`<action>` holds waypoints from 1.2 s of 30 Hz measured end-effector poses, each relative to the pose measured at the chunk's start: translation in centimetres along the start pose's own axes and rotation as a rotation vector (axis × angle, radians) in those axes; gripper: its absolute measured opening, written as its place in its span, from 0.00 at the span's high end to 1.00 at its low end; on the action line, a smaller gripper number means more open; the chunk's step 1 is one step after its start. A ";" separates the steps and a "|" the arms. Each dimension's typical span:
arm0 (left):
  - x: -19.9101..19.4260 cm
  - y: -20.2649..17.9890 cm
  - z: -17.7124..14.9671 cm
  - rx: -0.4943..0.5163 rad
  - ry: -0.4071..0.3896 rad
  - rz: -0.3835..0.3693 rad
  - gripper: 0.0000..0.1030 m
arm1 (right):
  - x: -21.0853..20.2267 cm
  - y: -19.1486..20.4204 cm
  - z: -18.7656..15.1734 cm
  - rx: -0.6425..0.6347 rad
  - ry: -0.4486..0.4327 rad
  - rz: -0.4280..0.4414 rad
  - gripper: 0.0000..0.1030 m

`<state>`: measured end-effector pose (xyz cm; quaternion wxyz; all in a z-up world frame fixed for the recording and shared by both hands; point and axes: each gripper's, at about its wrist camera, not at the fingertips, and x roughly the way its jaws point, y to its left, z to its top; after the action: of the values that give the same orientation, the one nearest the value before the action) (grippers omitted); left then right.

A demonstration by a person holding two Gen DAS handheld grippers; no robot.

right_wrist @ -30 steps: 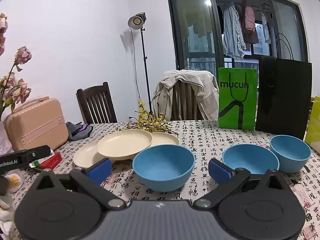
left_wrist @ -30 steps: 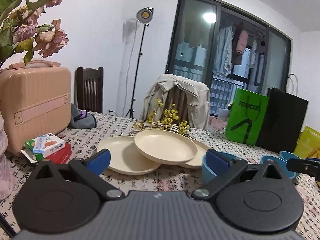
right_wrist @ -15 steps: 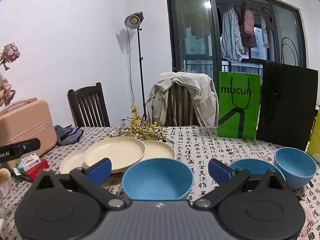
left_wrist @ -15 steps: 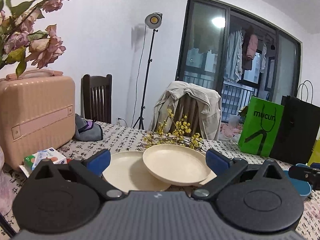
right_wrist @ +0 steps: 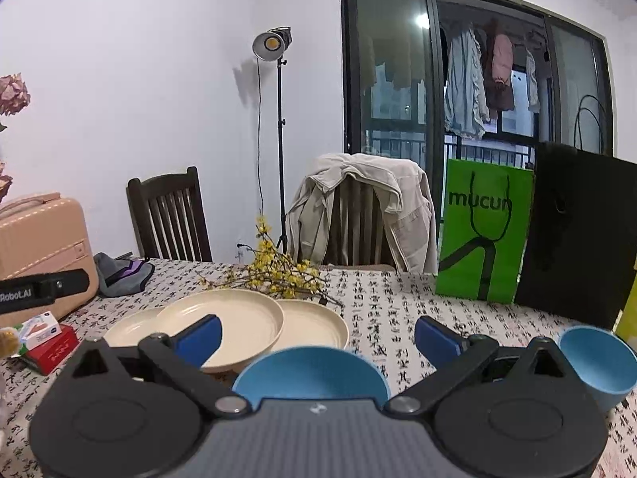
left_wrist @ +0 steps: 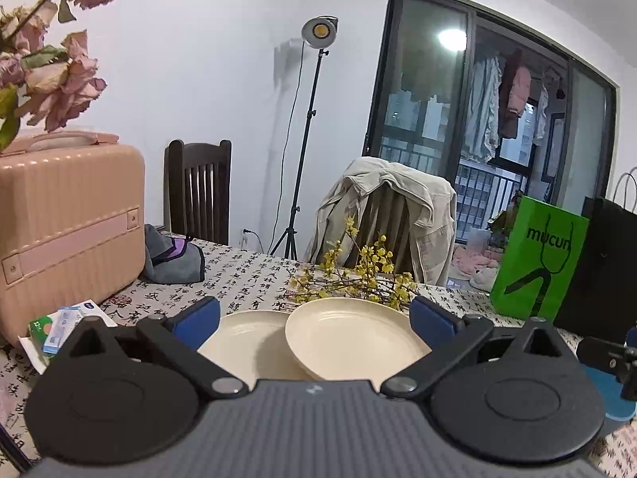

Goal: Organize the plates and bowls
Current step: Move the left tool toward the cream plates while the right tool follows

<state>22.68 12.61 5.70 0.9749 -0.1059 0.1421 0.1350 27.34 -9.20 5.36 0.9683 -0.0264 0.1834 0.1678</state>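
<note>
Barely started: we hold both grippers wide and empty over dishes not yet sorted.

Ahead of our left gripper (left_wrist: 314,316), its blue pads spread with nothing between them, three cream plates sit in a loose overlap at twelve o'clock: the top plate (left_wrist: 354,334) rests tilted across the left plate (left_wrist: 243,342), and a third plate (right_wrist: 314,324) pokes out at its two o'clock in the right view. Our right gripper (right_wrist: 318,334) is likewise spread and empty, with a blue bowl (right_wrist: 310,372) just below it at six o'clock and a second blue bowl (right_wrist: 597,362) well apart at three o'clock; another bowl may hide behind the gripper body. Nothing looks properly stacked on the table (right_wrist: 398,298), so we judge that squaring the plates and nesting the bowls remains.
</note>
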 end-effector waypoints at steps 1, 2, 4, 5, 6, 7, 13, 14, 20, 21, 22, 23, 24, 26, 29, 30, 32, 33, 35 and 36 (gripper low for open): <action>0.3 0.0 0.1 -0.006 0.003 0.001 0.00 | 0.3 0.1 0.1 -0.002 0.001 0.000 0.00; 0.7 0.0 0.3 -0.013 0.005 0.002 0.00 | 0.6 0.1 0.2 -0.003 0.002 0.000 0.00; 1.3 0.0 0.7 -0.022 0.007 0.006 0.00 | 1.2 0.3 0.5 -0.003 0.005 0.004 0.00; 1.5 0.0 0.9 -0.026 0.006 0.009 0.00 | 1.5 0.4 0.5 -0.002 0.007 0.006 0.00; 1.8 0.0 1.1 -0.033 0.003 0.012 0.00 | 1.8 0.5 0.7 -0.001 0.009 0.007 0.00; 2.0 0.0 1.2 -0.042 0.003 0.015 0.00 | 2.2 0.6 0.8 0.001 0.011 0.007 0.00; 3.5 0.1 2.2 -0.081 0.005 0.019 0.00 | 4.2 0.6 2.0 0.046 0.026 0.008 0.00; 3.8 0.1 2.4 -0.083 0.008 0.022 0.00 | 4.6 0.6 2.2 0.056 0.032 0.011 0.00; 5.9 0.6 2.9 -0.116 0.033 0.048 0.00 | 7.4 0.4 3.2 0.106 0.078 0.021 0.00; 6.3 0.8 3.0 -0.128 0.039 0.056 0.00 | 7.9 0.4 3.3 0.112 0.086 0.026 0.00; 6.8 1.1 3.0 -0.142 0.046 0.061 0.00 | 8.3 0.5 3.4 0.116 0.093 0.028 0.00; 7.1 1.4 3.0 -0.152 0.053 0.065 0.00 | 8.7 0.6 3.4 0.117 0.099 0.029 0.00; 7.5 1.6 3.0 -0.158 0.061 0.070 0.00 | 9.0 0.7 3.4 0.114 0.104 0.031 0.00; 8.2 2.0 2.9 -0.165 0.079 0.079 0.00 | 9.6 1.0 3.3 0.109 0.115 0.035 0.00; 9.4 2.7 2.4 -0.168 0.109 0.089 0.00 | 10.5 1.4 3.2 0.108 0.125 0.051 0.00; 9.9 2.9 2.3 -0.170 0.124 0.093 0.00 | 10.8 1.6 3.2 0.103 0.124 0.050 0.00; 10.5 3.3 2.0 -0.178 0.143 0.097 0.00 | 11.2 1.9 3.1 0.085 0.121 0.034 0.00; 10.9 3.5 1.8 -0.181 0.153 0.102 0.00 | 11.5 2.1 3.1 0.079 0.121 0.027 0.00; 11.6 3.8 1.5 -0.181 0.173 0.111 0.00 | 12.2 2.3 3.0 0.073 0.132 0.025 0.00; 12.0 4.0 1.3 -0.180 0.184 0.115 0.00 | 12.6 2.3 3.1 0.075 0.141 0.024 0.00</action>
<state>32.92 19.46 2.62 0.9349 -0.1967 0.2240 0.1928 38.72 -2.70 3.66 0.9512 0.0002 0.2575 0.1701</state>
